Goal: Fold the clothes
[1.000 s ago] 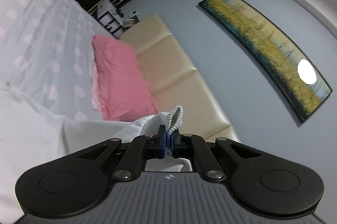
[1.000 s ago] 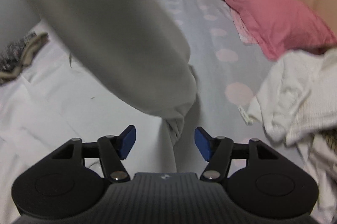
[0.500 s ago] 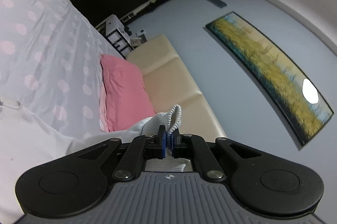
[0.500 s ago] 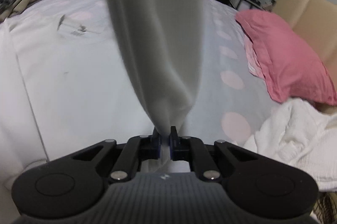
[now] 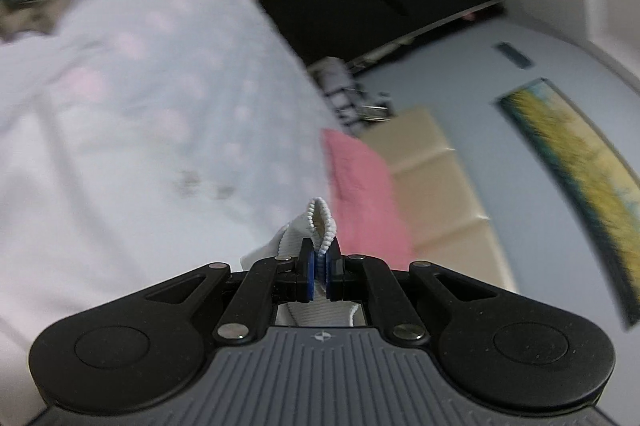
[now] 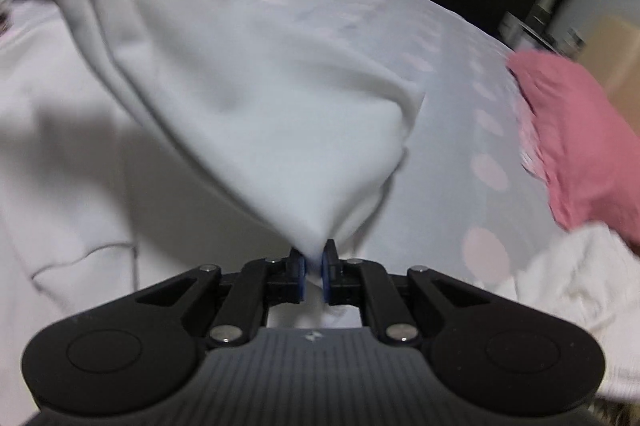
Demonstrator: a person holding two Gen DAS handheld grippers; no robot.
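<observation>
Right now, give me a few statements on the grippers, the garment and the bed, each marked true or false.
1. The left gripper is shut on a ribbed hem. True.
2. The right gripper is open and holds nothing. False: it is shut on a grey-white garment.
3. A pink pillow lies on the bed. True.
4. The bed sheet is plain black. False: it is pale with pink dots.
5. A painting hangs on the wall. True.

Left claw (image 5: pixel 319 272) pinched closed on fabric, right claw (image 6: pixel 313 276) likewise clamped, fabric between pads
</observation>
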